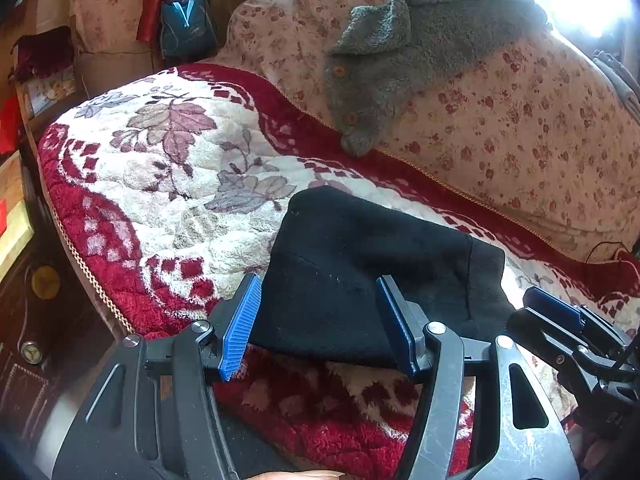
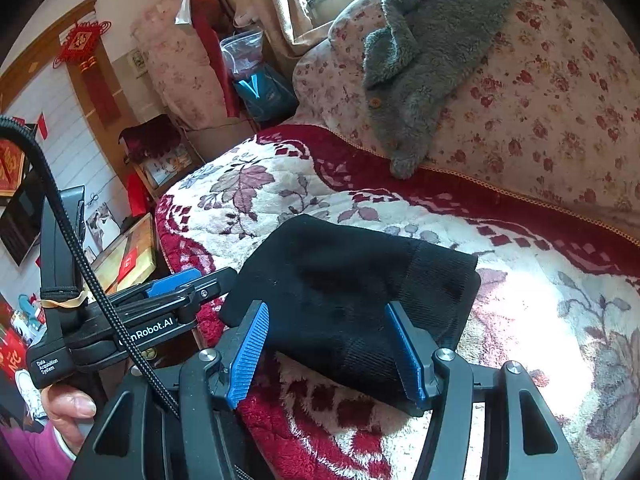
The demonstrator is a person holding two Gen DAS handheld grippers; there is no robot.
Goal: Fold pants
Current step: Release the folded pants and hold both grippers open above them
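The black pants (image 1: 360, 264) lie folded into a compact bundle on the red and white floral sofa blanket (image 1: 160, 184). My left gripper (image 1: 319, 280) stands open over the bundle's near edge, its blue pads (image 1: 240, 328) apart and the cloth lying flat between them. In the right wrist view the pants (image 2: 352, 280) show a ribbed band on their right side. My right gripper (image 2: 326, 306) is also open, straddling the near edge without pinching it. Each gripper shows in the other's view: the right one (image 1: 556, 308) at the pants' right side, the left one (image 2: 180, 284) at their left corner.
A grey fleece garment (image 1: 400, 52) hangs down the flowered sofa backrest (image 1: 520, 128). The seat's left edge (image 1: 84, 272) drops to dark furniture and boxes. A person's hand (image 2: 68, 412) in a pink sleeve holds the left gripper. Bags stand at the sofa's far end (image 2: 260, 88).
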